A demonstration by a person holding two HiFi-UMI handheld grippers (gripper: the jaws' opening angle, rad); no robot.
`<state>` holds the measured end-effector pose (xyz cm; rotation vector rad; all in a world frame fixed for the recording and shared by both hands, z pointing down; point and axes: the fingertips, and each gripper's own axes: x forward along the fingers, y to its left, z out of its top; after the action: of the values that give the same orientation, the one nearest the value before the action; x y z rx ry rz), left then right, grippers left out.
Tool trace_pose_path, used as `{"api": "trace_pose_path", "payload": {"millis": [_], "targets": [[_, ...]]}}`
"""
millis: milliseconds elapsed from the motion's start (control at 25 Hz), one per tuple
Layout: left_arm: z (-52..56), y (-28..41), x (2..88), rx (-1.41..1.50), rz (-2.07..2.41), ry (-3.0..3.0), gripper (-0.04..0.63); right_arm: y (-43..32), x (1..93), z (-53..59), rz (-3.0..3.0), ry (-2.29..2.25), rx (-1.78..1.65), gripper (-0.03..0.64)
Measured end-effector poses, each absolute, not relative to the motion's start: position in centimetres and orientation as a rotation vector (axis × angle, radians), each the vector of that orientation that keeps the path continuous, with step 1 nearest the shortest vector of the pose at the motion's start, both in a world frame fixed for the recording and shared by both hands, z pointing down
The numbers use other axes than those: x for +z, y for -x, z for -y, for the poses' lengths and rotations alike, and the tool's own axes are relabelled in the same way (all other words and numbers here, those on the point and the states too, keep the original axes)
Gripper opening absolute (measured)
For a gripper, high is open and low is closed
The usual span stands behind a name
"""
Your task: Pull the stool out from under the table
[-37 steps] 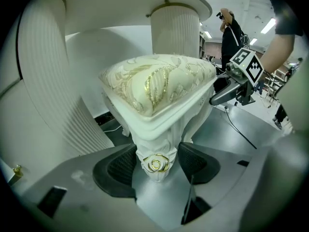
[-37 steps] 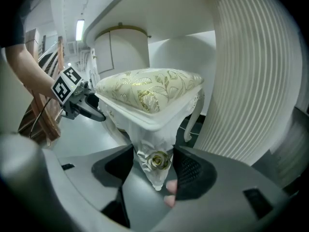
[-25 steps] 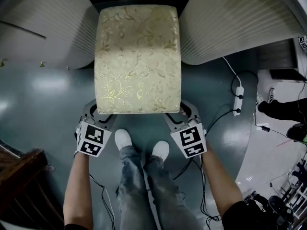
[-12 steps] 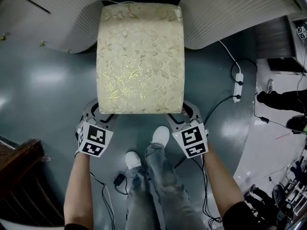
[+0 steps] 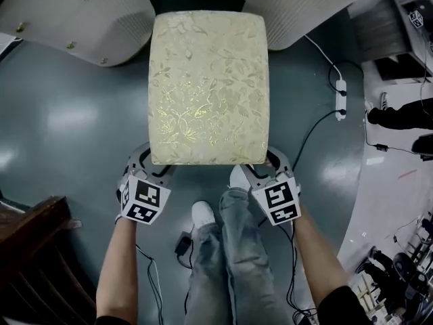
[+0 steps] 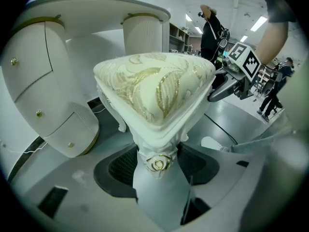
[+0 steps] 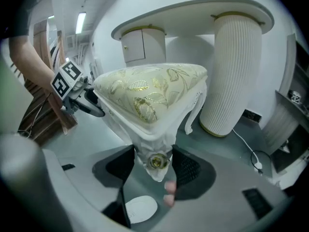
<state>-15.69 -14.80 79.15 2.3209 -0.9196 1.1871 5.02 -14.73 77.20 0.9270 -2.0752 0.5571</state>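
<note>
Stool with a cream-and-gold brocade seat and white carved legs (image 5: 208,87), standing on the grey-green floor (image 5: 67,127), its far end between the ribbed pedestals of the white table (image 7: 193,8); the left tool (image 6: 157,164) and the right tool (image 7: 153,166) are each clamped on a near corner leg. We judge that an even, straight pull on both corners will hold it square between the pedestals. Open floor lies behind, bounded by our white shoes (image 5: 203,213), a black cable (image 5: 308,137) and dark wooden furniture (image 5: 34,249).
</note>
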Motion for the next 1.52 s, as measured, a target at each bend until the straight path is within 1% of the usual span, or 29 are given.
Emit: {"api": "trace_pose_path", "payload": {"millis": [200, 640, 880, 1520], "targets": [[14.7, 15.4, 79.3, 1.175, 0.923, -2.317, 0.264, -5.3, 77.4, 14.9, 2.068, -0.91, 0.555, 0.302], [15.0, 16.4, 79.4, 1.243, 0.874, -2.308, 0.264, -4.5, 77.8, 14.6, 2.057, -0.943, 0.589, 0.299], [14.9, 15.8, 80.5, 1.202, 0.907, -2.342, 0.264, -5.0, 78.2, 14.8, 2.069, -0.957, 0.52, 0.3], [14.8, 15.6, 80.3, 1.21, 0.877, -2.354, 0.264, -5.0, 78.1, 14.8, 2.079, -0.954, 0.513, 0.305]]}}
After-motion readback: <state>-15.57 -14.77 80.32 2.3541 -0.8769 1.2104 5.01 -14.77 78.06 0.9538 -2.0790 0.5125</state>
